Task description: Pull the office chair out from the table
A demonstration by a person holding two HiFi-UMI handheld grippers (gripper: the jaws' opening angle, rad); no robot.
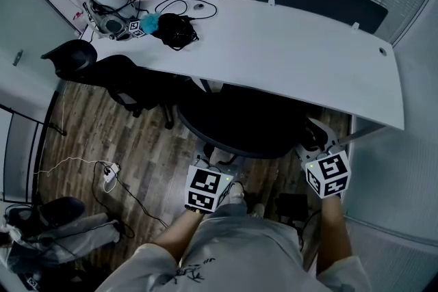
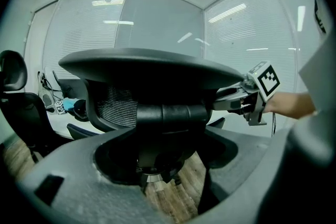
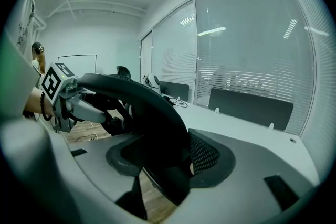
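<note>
The black office chair (image 1: pixel 239 126) is tucked under the white table (image 1: pixel 294 51), its curved mesh backrest toward me. My left gripper (image 1: pixel 209 162) is at the backrest's left end and my right gripper (image 1: pixel 311 140) at its right end. In the left gripper view the backrest rim (image 2: pixel 147 68) crosses just beyond my wide left gripper (image 2: pixel 168 165), with dark gaps either side of the chair's centre piece. In the right gripper view the rim (image 3: pixel 142 107) runs between the jaws of my right gripper (image 3: pixel 168 165), which stand wide. Each gripper shows in the other's view: the right gripper (image 2: pixel 231 99), the left gripper (image 3: pixel 86 110).
A second black chair (image 1: pixel 116 82) stands at the table's left end. A black bundle with cables (image 1: pixel 176 29) and a white device (image 1: pixel 106 10) lie on the table's left part. A cable and power strip (image 1: pixel 109 174) lie on the wood floor. Glass walls with blinds close off the far side.
</note>
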